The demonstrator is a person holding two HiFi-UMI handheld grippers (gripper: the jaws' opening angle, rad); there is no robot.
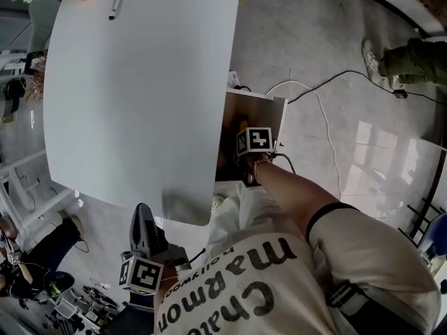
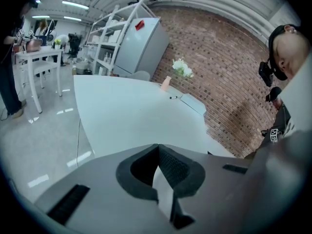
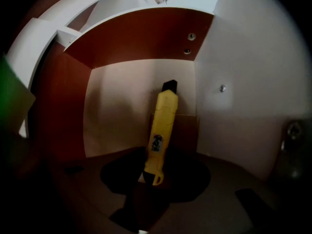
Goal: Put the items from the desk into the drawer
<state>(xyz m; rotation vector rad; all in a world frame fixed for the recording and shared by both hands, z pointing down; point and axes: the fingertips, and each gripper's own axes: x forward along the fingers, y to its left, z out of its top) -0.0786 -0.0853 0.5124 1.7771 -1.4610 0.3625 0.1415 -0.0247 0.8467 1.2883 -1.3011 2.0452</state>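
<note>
A yellow utility knife point(image 3: 162, 126) is clamped by its tail end in my right gripper point(image 3: 153, 177), which is shut on it. The knife points down into the open drawer point(image 3: 122, 111), close to its pale bottom panel. In the head view the right gripper point(image 1: 244, 135) reaches into that drawer point(image 1: 279, 114) at the right side of the white desk point(image 1: 140, 96). A black marker pen point(image 1: 117, 0) lies at the desk's far end. My left gripper point(image 1: 143, 232) hangs below the desk's near edge. Its pads point(image 2: 168, 165) meet at the tip, with nothing held.
A small vase point(image 2: 166, 83) with white flowers point(image 2: 182, 68) stands by the marker pen point(image 2: 173, 97) on the desk point(image 2: 131, 116). A white cable point(image 1: 325, 117) runs over the floor right of the drawer. Another person's shoe point(image 1: 370, 54) is beyond it. A brick wall point(image 2: 219, 67) lies behind the desk.
</note>
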